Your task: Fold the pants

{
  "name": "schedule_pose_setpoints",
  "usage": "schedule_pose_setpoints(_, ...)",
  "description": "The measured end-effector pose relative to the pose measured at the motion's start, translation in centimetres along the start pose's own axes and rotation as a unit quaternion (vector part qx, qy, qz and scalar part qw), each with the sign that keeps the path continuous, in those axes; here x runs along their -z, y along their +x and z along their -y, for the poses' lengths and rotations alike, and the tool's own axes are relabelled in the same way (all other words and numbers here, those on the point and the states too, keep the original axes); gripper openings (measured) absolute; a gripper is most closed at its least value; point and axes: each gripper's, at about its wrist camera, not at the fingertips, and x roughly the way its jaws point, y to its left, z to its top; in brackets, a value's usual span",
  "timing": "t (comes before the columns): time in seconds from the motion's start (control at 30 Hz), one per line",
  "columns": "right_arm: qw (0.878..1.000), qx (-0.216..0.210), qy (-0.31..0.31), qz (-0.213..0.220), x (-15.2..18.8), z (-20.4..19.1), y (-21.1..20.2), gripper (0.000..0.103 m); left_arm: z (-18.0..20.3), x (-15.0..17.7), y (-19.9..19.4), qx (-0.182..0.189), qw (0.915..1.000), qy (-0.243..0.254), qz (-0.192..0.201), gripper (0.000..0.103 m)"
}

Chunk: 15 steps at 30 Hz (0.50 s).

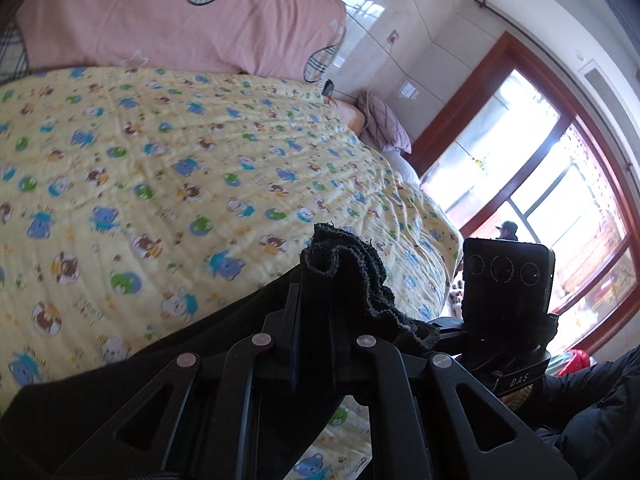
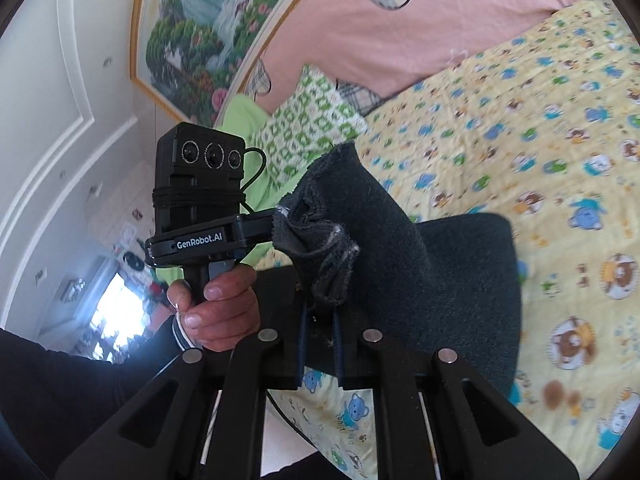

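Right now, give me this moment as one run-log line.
left gripper: shut on pants | right gripper: shut on pants | pants: edge lifted above yellow bedspread | fold: not yet done

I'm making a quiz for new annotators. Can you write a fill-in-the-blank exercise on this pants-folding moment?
1. Both grippers are shut on the dark ____.
2. The bedspread under the pants is ____ with cartoon bears.
3. In the right wrist view, a bare hand holds the ____ gripper's handle.
4. Behind the bedspread lies a ____ quilt with plaid hearts.

Missing words: pants; yellow; left; pink
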Motion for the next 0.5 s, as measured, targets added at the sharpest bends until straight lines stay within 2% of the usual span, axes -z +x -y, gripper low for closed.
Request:
schedule_pose_setpoints(0.3, 0.998, 0.02, 0.012, -0.062, 1.1, 1.0, 4.6, 0.012, -4.3, 3.7, 0.0, -0.013, 0.9984, -0.056, -0.002, 0.007)
schedule_pose_setpoints(0.5, 0.994, 0.045, 0.014, -0.098, 1.7, 1.7, 6.1, 0.013, -6.0, 5.3, 0.6, -0.014, 0.9961, -0.087, -0.006, 0.008)
